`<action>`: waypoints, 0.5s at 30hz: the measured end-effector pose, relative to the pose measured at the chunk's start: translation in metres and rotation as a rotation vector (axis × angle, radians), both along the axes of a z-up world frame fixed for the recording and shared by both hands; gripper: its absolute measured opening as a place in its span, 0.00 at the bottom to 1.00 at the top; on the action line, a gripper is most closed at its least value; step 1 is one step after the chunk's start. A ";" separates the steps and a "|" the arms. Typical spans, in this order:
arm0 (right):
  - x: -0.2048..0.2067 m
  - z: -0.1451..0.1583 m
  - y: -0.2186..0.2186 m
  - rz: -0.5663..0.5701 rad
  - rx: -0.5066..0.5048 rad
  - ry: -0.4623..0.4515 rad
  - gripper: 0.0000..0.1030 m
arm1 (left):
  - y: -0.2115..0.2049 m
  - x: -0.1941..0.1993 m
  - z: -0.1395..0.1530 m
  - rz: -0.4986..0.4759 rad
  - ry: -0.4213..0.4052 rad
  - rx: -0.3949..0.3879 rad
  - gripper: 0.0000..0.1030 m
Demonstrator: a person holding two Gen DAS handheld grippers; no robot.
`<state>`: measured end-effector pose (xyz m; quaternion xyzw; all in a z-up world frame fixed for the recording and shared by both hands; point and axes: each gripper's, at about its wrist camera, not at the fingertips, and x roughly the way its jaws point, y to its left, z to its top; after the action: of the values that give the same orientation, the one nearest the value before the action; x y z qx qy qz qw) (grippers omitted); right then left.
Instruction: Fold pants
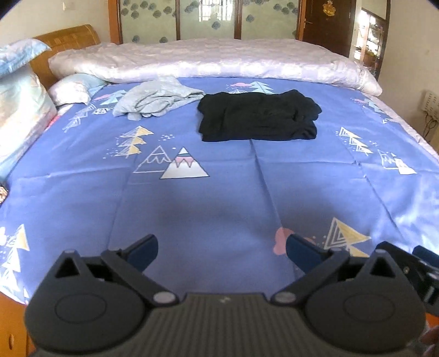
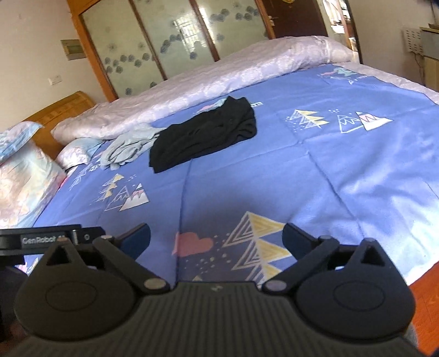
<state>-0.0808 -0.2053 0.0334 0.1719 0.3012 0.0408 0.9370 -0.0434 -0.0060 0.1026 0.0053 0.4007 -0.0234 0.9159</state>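
Black pants [image 1: 258, 116] lie folded in a compact rectangle on the far middle of the blue patterned bed sheet [image 1: 192, 206]; they also show in the right wrist view [image 2: 204, 134]. My left gripper [image 1: 222, 251] is open and empty, held low over the near part of the sheet, well short of the pants. My right gripper [image 2: 216, 239] is open and empty too, beside the left one near the bed's front edge. The left gripper's body [image 2: 41, 240] shows at the left edge of the right wrist view.
A crumpled light blue garment [image 1: 156, 97] lies left of the pants. A rolled pale quilt [image 1: 214, 60] runs along the far side of the bed. Pillows [image 1: 22, 109] are stacked at the left by the wooden headboard [image 1: 68, 37]. Wardrobe doors [image 1: 208, 19] stand behind.
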 end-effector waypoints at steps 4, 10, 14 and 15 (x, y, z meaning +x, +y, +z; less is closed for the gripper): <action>-0.004 0.000 0.004 0.007 -0.002 -0.012 1.00 | 0.000 -0.004 -0.002 0.016 0.002 0.017 1.00; -0.003 -0.005 -0.001 -0.024 0.021 -0.012 1.00 | 0.000 -0.006 -0.006 0.025 0.021 0.007 1.00; -0.002 -0.005 -0.005 -0.037 0.029 -0.017 1.00 | 0.000 -0.007 -0.007 0.033 0.025 -0.007 1.00; -0.002 -0.005 -0.005 -0.036 0.030 -0.017 1.00 | 0.001 -0.006 -0.008 0.036 0.025 -0.012 1.00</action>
<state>-0.0829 -0.2104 0.0284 0.1908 0.2894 0.0297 0.9375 -0.0498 -0.0054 0.0951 -0.0076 0.4121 -0.0096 0.9111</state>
